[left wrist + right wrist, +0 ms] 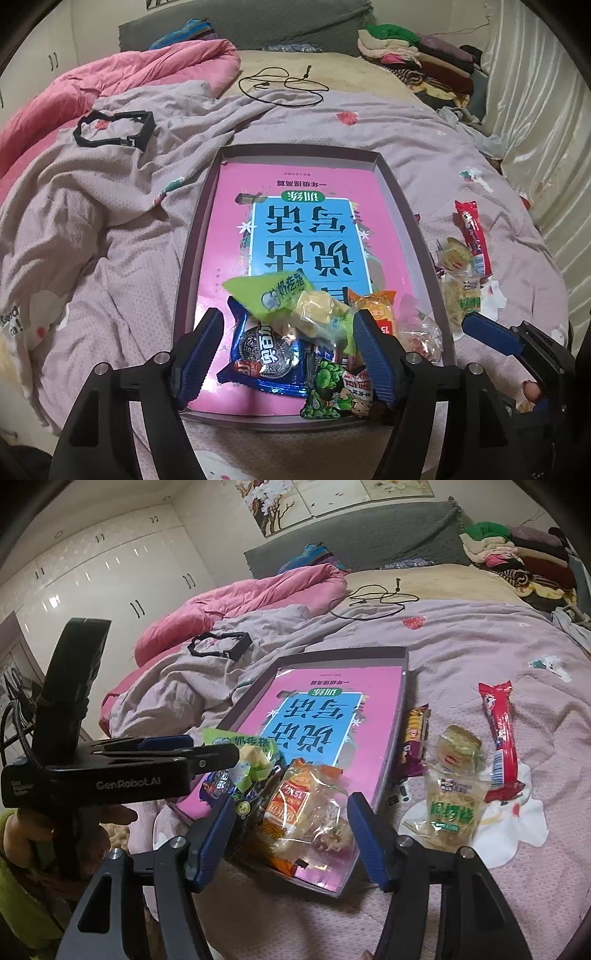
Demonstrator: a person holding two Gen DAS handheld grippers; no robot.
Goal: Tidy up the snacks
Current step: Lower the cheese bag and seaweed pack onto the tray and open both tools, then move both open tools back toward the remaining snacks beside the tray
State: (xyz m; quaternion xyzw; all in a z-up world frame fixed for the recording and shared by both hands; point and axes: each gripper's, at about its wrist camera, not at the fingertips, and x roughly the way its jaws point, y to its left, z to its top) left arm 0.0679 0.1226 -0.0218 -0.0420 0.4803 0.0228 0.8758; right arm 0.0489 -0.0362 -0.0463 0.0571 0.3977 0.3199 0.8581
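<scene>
Black gripper [288, 354], ribbed blue pads [199, 354]

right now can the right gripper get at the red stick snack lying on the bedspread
Probably yes. The red stick snack lies on the bedspread outside the tray, nothing on top of it. The right gripper is open over the tray's snacks, and only the noodle packet lies partly between them.

"GenRobot.AI" is printed in grey on the black body of the left tongs [218, 747], at the left of the right wrist view. Large Chinese characters (seen upside down) are carried by the pink book [306, 221] in the tray. "15" is read on the orange snack packet [291, 801], lower centre.
</scene>
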